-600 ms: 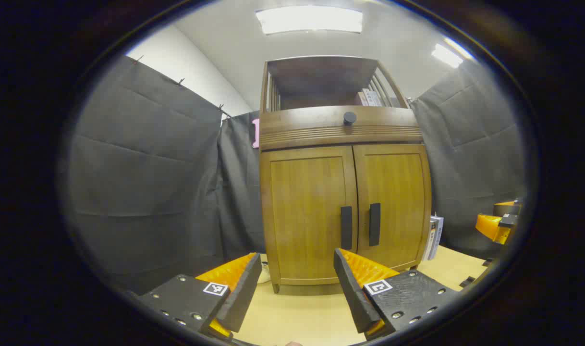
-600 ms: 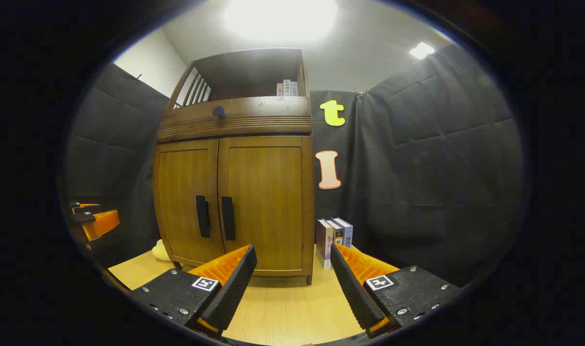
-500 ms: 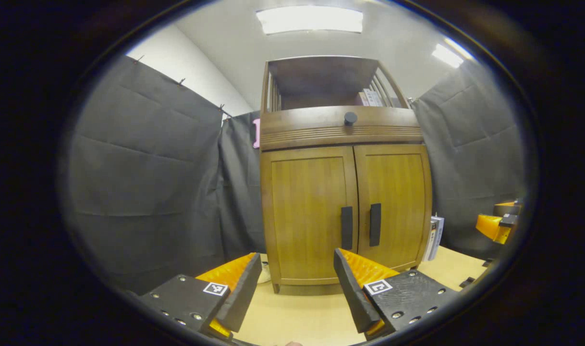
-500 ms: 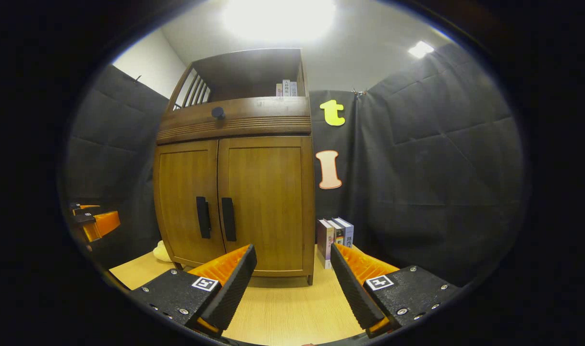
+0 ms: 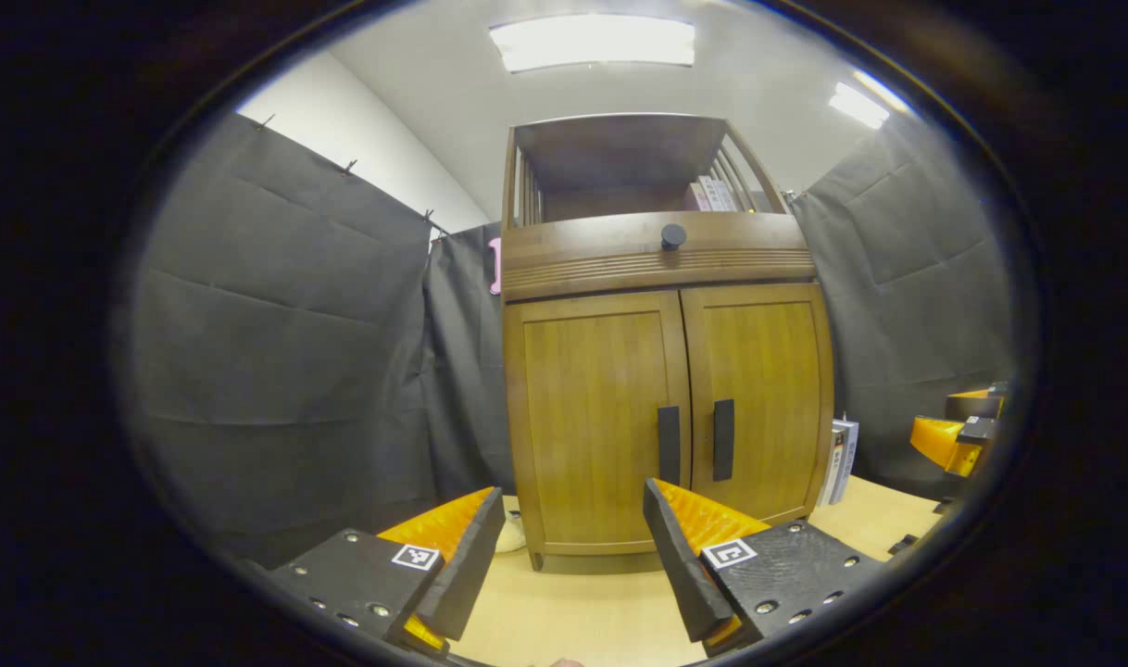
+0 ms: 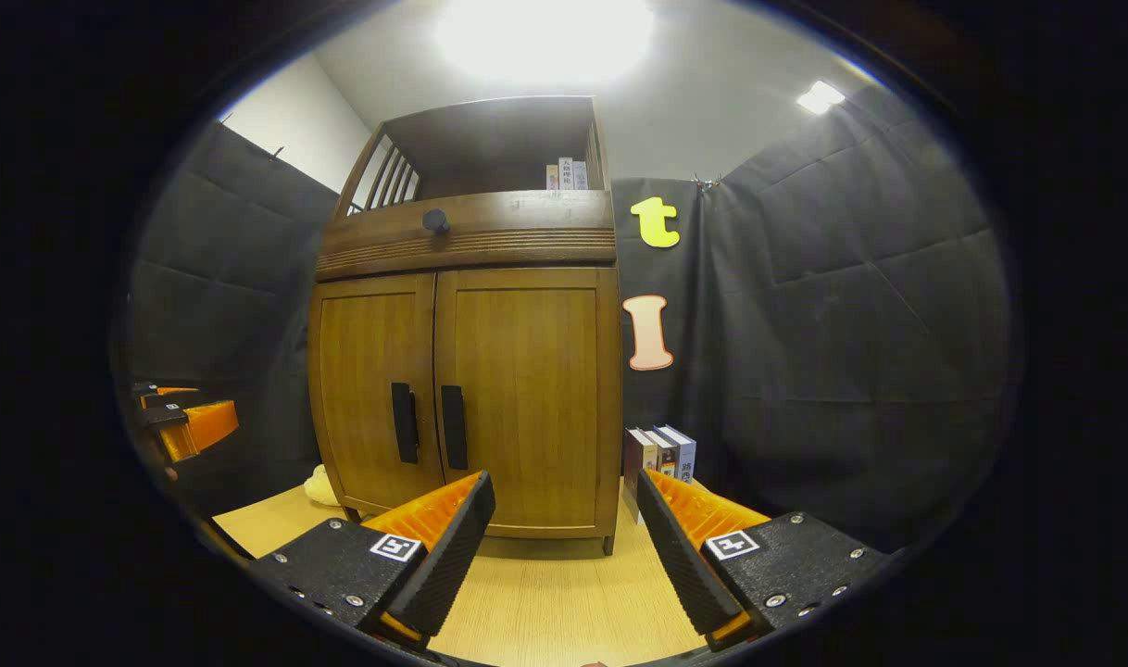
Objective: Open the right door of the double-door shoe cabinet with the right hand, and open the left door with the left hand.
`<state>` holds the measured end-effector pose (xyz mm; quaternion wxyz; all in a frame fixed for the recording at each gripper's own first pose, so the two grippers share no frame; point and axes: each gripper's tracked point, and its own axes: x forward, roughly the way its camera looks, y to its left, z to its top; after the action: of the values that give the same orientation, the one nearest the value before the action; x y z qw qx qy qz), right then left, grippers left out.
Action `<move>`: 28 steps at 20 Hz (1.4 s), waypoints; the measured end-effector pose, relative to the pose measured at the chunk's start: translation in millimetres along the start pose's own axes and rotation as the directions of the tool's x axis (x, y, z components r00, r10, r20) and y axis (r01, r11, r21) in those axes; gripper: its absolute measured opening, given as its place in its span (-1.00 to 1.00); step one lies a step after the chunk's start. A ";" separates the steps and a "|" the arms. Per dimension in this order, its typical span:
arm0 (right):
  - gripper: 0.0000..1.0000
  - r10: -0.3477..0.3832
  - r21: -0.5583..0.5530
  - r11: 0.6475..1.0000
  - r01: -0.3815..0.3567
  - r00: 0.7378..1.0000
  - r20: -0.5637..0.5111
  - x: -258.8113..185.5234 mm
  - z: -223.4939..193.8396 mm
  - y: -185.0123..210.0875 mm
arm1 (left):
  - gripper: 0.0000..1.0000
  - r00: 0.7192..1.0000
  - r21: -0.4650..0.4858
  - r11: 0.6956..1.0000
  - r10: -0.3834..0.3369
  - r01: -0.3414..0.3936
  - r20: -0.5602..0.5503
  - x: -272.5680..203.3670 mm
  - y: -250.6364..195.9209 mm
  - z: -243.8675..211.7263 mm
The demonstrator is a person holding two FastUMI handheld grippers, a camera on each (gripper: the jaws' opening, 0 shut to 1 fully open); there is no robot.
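- My left gripper (image 5: 573,556) has its jaws spread wide, with bare wooden table (image 5: 573,621) between the fingers; they hold nothing and touch nothing.
- My right gripper (image 6: 564,547) is the same: jaws wide apart, nothing pinched, short of the shoe cabinet (image 6: 471,306).
- In the left gripper view the shoe cabinet (image 5: 661,371) stands ahead of my fingers and a little to the right; my right gripper (image 5: 958,431) shows as an orange and black piece off to the cabinet's right.
- In the right gripper view the cabinet stands ahead and to the left; my left gripper (image 6: 184,421) shows off to the cabinet's left.
- The left gripper view shows a pale object (image 5: 510,535) on the table at the cabinet's left foot, and books (image 5: 840,447) peeking out just past its right side.
- The right gripper view shows those books (image 6: 661,449) plainly, upright, just beside the cabinet's right side.
- The cabinet is brown wood, standing on the table. Its left door (image 6: 374,389) and right door (image 6: 527,389) are both closed, meeting at the middle.
- Each door has a black upright handle: left handle (image 6: 404,422), right handle (image 6: 453,427), side by side at the seam.
- Above the doors runs a ribbed band with a round black knob (image 6: 434,220), and above that an open shelf with a few books (image 6: 569,174).
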<state>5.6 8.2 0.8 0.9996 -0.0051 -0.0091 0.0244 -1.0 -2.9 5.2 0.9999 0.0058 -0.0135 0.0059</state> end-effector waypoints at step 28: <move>0.92 0.152 0.065 0.985 -0.160 0.981 0.123 97.5 51.6 70.2 | 0.84 0.997 0.023 0.997 0.078 -0.078 0.013 -21.9 27.7 6.6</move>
<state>98.6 83.6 53.4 0.9919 0.0329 -0.0668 0.1034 -23.4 24.5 11.6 0.9987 0.0168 -0.0199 0.0449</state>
